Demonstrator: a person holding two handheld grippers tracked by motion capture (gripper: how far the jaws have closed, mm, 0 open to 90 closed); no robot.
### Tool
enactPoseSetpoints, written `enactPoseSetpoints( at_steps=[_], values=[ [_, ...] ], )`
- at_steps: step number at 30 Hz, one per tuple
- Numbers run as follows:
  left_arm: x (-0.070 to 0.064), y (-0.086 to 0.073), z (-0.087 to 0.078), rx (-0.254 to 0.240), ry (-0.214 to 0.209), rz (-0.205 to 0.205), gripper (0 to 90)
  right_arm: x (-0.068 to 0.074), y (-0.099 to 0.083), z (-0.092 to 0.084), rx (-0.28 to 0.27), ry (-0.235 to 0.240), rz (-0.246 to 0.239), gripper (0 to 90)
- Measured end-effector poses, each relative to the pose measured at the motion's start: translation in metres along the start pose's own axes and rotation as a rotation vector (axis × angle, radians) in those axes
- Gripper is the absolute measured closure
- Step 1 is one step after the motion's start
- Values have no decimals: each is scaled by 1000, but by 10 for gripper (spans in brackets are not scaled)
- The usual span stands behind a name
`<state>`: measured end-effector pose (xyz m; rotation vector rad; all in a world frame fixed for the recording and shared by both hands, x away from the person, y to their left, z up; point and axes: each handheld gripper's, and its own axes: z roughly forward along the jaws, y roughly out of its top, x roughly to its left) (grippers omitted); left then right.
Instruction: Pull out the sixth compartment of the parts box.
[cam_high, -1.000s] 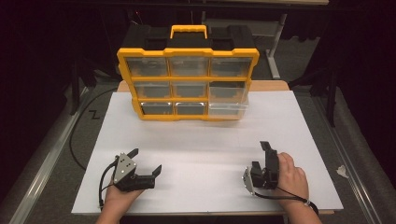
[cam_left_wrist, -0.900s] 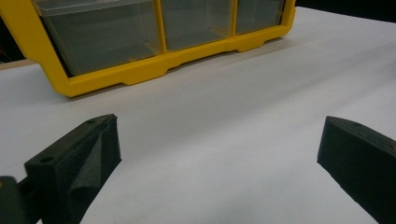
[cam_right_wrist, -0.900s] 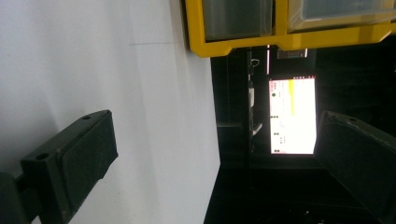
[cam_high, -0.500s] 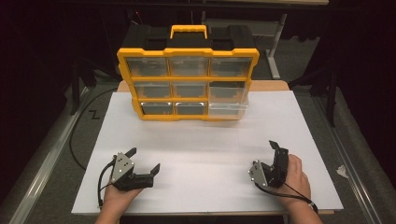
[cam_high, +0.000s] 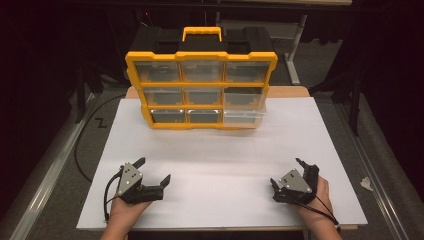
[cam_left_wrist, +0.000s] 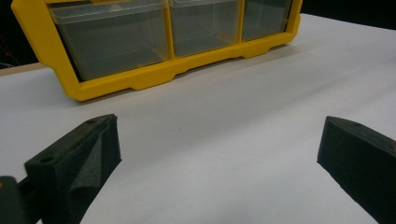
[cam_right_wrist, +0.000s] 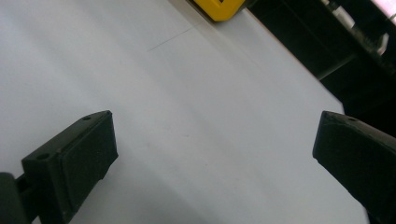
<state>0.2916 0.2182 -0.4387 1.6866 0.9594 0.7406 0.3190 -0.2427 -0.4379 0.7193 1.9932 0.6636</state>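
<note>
The yellow organizer case (cam_high: 200, 90) stands upright at the far middle of the white table top (cam_high: 225, 165), its black-and-yellow handle (cam_high: 201, 34) on top and its clear drawers facing the person. The lower right drawer (cam_high: 243, 116) sticks out a little from the frame; the others sit flush.

The left gripper (cam_high: 154, 170) rests near the table's near edge on the left, well apart from the case and pointed roughly toward it. In the left gripper view the case's bottom row of drawers (cam_left_wrist: 112, 39) stands ahead beyond bare table. Its jaws are spread wide and hold nothing.

The right gripper (cam_high: 289, 172) lies near the near edge on the right, also well apart from the case. In the right gripper view a yellow corner of the case (cam_right_wrist: 218, 8) shows at the top. Its jaws gape wide, with nothing between them.
</note>
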Motion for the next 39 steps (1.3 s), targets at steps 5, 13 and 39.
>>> enactPoseSetpoints(
  at_steps=[5,13,39],
  values=[
    [0,0,0,-4,-1,-6,2,-7,-6,-5,-23,48,170,18],
    [0,0,0,-3,-3,-9,2,-13,-7,-8,-110,91,376,22],
    [-1,0,1,-6,-20,-48,2,-19,-14,-12,-219,146,532,22]
  ],
)
